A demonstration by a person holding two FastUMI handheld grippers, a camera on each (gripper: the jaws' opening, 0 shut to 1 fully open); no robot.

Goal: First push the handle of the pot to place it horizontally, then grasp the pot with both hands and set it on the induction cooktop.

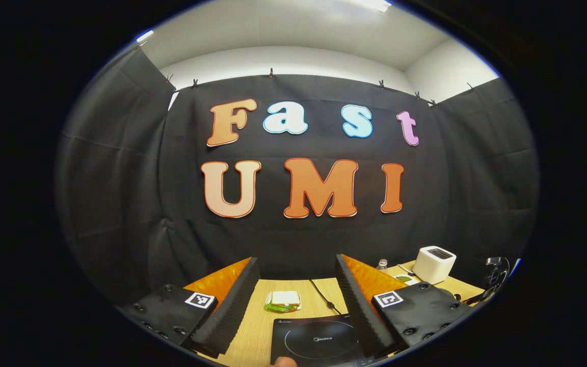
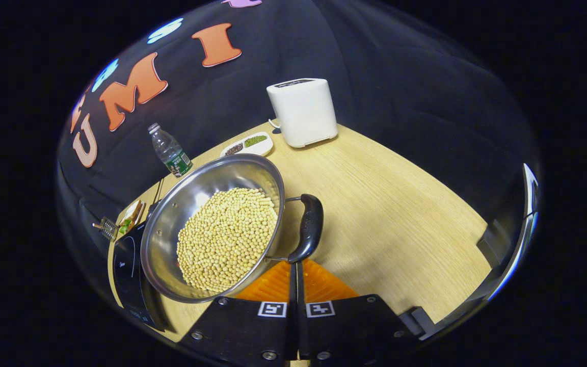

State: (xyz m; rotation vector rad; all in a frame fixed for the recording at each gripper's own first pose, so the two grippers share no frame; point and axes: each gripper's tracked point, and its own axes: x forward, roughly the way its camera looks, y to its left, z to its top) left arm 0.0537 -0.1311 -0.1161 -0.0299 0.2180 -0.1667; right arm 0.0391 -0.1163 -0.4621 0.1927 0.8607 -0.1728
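In the right gripper view the right gripper [image 2: 295, 270] has its two fingers pressed flat together, with no gap between them. Their tips sit just below the near end of the pot's black handle [image 2: 308, 228] — whether they touch it I cannot tell. The pot [image 2: 212, 227] lies straight ahead and a little to the left of the fingers, a steel one holding a heap of pale beans [image 2: 226, 235]. It stands on the wooden table [image 2: 390, 214], its far-left edge next to or partly over the black cooktop [image 2: 126, 265]; which of the two cannot be told. Beyond the pot are a water bottle [image 2: 170, 150], a small dish [image 2: 248, 145] of seeds and a white toaster [image 2: 303, 111].

In the left gripper view the left gripper [image 1: 298, 300] is spread wide with nothing between its fingers — the cooktop [image 1: 319, 339] lies flat on the table just under and ahead of them. A sandwich [image 1: 283, 300] rests farther back, and the toaster [image 1: 433, 264] stands off to the right.
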